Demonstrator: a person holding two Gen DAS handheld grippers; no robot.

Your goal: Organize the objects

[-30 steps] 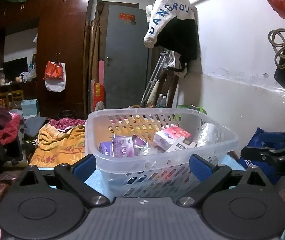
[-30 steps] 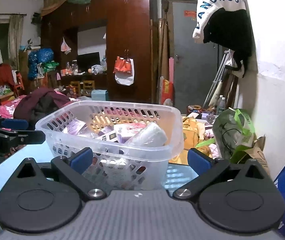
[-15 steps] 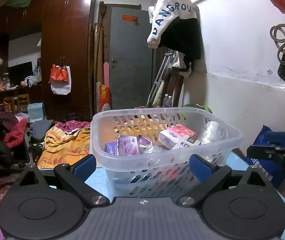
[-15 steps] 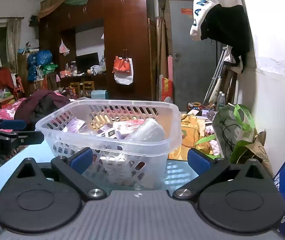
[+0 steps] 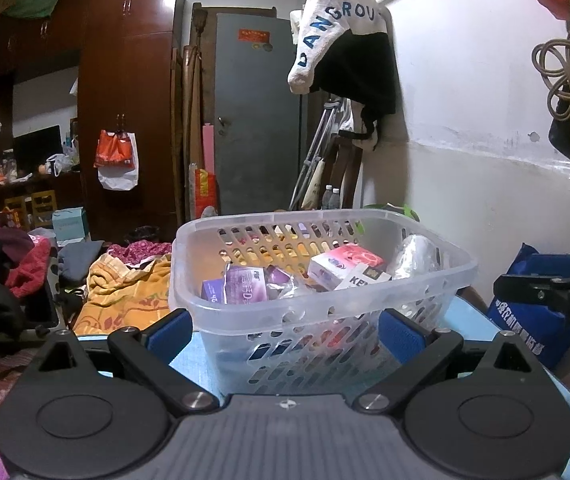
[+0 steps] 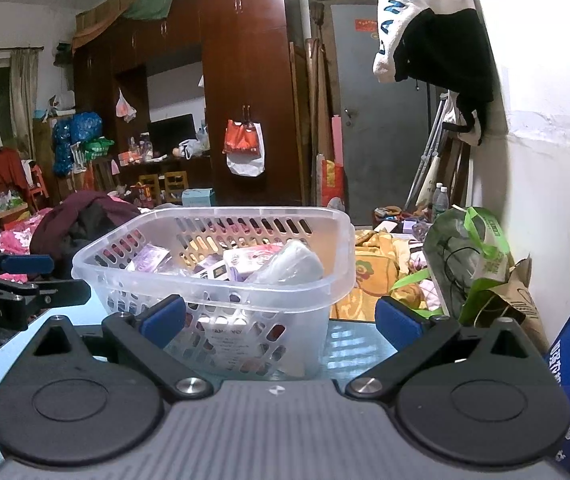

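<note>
Clear slotted basket sits on the blue worktop, already holding purple packets, a pink-white box and a wrapped roll. Left gripper and right gripper: jaws of both wide apart, empty, just short of the near wall. Judgement: sorting looks mostly done. If the basket is to move, take opposite rims, close evenly, lift level so the contents stay put.

both wrist cameras are looking low and level across the table, close behind the basket, sharing it and the door.
</note>
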